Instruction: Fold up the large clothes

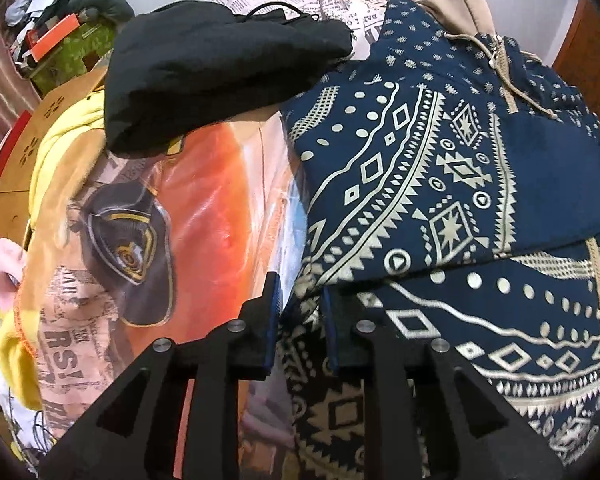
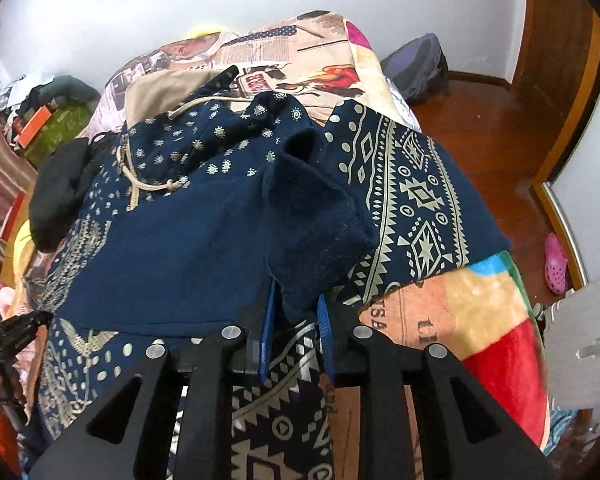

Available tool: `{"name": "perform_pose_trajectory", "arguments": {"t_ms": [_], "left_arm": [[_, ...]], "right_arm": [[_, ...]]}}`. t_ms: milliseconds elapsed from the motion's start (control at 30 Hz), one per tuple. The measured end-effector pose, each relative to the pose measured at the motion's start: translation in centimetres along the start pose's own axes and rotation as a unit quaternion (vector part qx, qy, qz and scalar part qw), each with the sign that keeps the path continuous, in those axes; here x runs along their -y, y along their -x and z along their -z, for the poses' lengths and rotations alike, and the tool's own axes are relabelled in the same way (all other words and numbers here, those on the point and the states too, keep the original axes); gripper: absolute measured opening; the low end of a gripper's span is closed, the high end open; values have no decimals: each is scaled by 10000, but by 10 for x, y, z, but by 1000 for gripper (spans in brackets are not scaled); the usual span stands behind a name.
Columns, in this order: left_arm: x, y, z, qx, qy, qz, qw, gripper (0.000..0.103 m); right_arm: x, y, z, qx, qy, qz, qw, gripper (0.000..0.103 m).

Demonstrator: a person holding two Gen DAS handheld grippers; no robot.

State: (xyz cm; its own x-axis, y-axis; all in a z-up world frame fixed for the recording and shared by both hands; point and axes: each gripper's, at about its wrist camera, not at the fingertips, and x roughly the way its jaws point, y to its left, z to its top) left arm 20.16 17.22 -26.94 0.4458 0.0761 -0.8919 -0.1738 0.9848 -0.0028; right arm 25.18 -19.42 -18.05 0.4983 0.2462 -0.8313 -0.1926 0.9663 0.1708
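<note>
A navy hoodie with a cream tribal print [image 1: 440,184] lies on the bed, a sleeve folded across its body; it also shows in the right wrist view [image 2: 188,232]. My left gripper [image 1: 300,308] is at the hoodie's left edge, jaws a little apart, with the printed cloth passing between them. My right gripper [image 2: 296,312] is shut on a plain navy sleeve cuff [image 2: 312,216], which stands up between the blue pads [image 2: 269,320]. The hoodie's beige hood [image 2: 164,88] and drawstrings [image 2: 148,184] lie at the far end.
The bed has a colourful printed blanket [image 1: 204,200]. A black folded garment [image 1: 220,68] and a yellow garment [image 1: 60,152] lie at the left. A cluttered green box [image 1: 72,48] is beyond. Wooden floor [image 2: 492,132], a backpack [image 2: 416,64] and a pink shoe [image 2: 556,264] are to the right.
</note>
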Motion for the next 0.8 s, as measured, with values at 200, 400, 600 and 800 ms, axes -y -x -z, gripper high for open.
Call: {"name": "perform_pose_trajectory", "arguments": {"t_ms": [200, 400, 600, 800], "left_arm": [[-1, 45, -8, 414, -131, -100, 9990, 49], [14, 97, -40, 1183, -222, -120, 9927, 69], [48, 107, -79, 1488, -290, 207, 9882, 81], [92, 81, -99, 1300, -438, 499, 9893, 81]], "right_arm": [[7, 31, -4, 223, -18, 1, 9997, 24], [19, 58, -15, 583, -85, 25, 9983, 24], [49, 72, -24, 857, -389, 228, 9953, 43], [87, 59, -25, 736, -987, 162, 9923, 50]]}}
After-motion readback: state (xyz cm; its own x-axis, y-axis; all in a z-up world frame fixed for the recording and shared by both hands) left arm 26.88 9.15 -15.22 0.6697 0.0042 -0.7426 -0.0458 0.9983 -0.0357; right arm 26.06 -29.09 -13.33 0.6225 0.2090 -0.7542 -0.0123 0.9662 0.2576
